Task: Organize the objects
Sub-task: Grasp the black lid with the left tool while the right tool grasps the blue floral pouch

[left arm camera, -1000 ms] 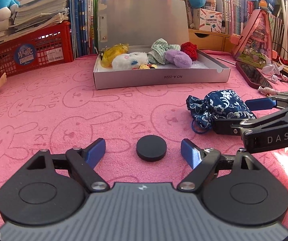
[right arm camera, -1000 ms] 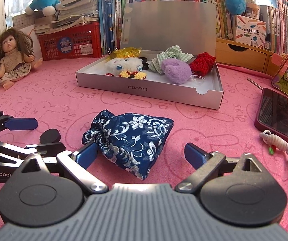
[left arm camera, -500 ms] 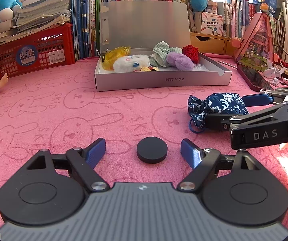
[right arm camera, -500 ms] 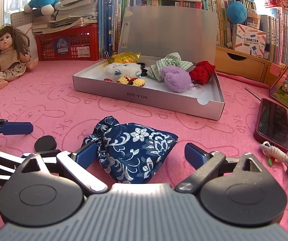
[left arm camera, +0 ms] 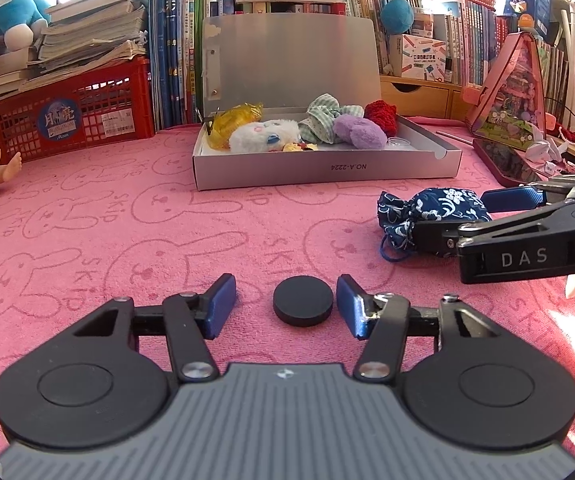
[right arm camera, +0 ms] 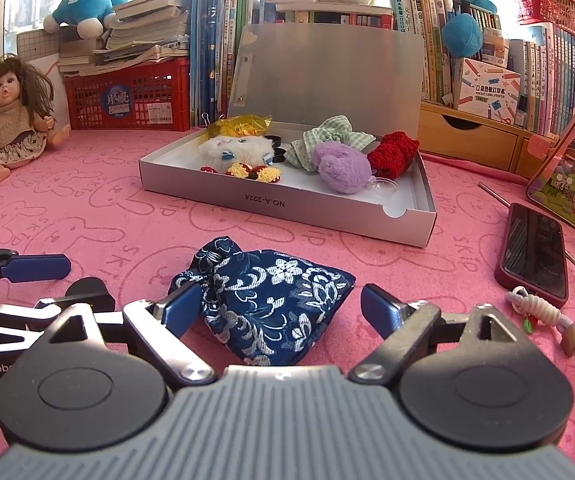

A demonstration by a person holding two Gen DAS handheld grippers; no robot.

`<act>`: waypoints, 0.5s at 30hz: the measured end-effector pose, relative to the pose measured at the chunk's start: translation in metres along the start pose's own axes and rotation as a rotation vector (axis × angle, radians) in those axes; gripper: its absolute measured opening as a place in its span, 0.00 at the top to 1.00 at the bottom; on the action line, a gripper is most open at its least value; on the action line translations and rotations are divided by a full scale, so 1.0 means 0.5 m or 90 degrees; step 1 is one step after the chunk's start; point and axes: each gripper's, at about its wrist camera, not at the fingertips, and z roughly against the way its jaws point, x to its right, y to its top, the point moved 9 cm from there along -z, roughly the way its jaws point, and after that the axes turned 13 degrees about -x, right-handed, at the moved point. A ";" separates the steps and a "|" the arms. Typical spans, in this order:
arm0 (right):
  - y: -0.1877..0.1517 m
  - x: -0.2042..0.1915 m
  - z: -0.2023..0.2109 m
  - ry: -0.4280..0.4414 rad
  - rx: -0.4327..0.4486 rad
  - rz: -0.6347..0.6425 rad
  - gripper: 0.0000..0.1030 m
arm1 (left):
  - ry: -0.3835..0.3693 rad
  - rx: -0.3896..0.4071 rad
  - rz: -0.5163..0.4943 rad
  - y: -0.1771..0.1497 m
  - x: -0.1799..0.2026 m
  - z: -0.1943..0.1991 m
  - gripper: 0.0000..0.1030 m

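Note:
A black round disc (left arm camera: 303, 305) lies on the pink cloth between the open fingers of my left gripper (left arm camera: 285, 305); the right pad is close to it, the left pad apart. A navy floral drawstring pouch (right arm camera: 269, 305) lies between the open fingers of my right gripper (right arm camera: 277, 308); its left pad is against the pouch's gathered neck. The pouch (left arm camera: 427, 214) and right gripper (left arm camera: 475, 216) also show in the left wrist view. A grey open box (right arm camera: 287, 203) behind holds several soft toys and scrunchies.
A red-cased phone (right arm camera: 535, 250) and a white cord (right arm camera: 543, 312) lie at the right. A doll (right arm camera: 9, 116) sits at the far left. A red crate (left arm camera: 71, 116), books and a wooden drawer unit (right arm camera: 471, 140) line the back.
My left gripper's fingers have closed in around the disc without gripping it. My right gripper has moved forward so the pouch sits deeper between its fingers.

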 end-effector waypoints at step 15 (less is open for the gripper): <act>0.000 -0.012 0.009 0.008 0.010 0.012 0.35 | 0.007 0.011 0.000 0.001 0.006 0.004 0.64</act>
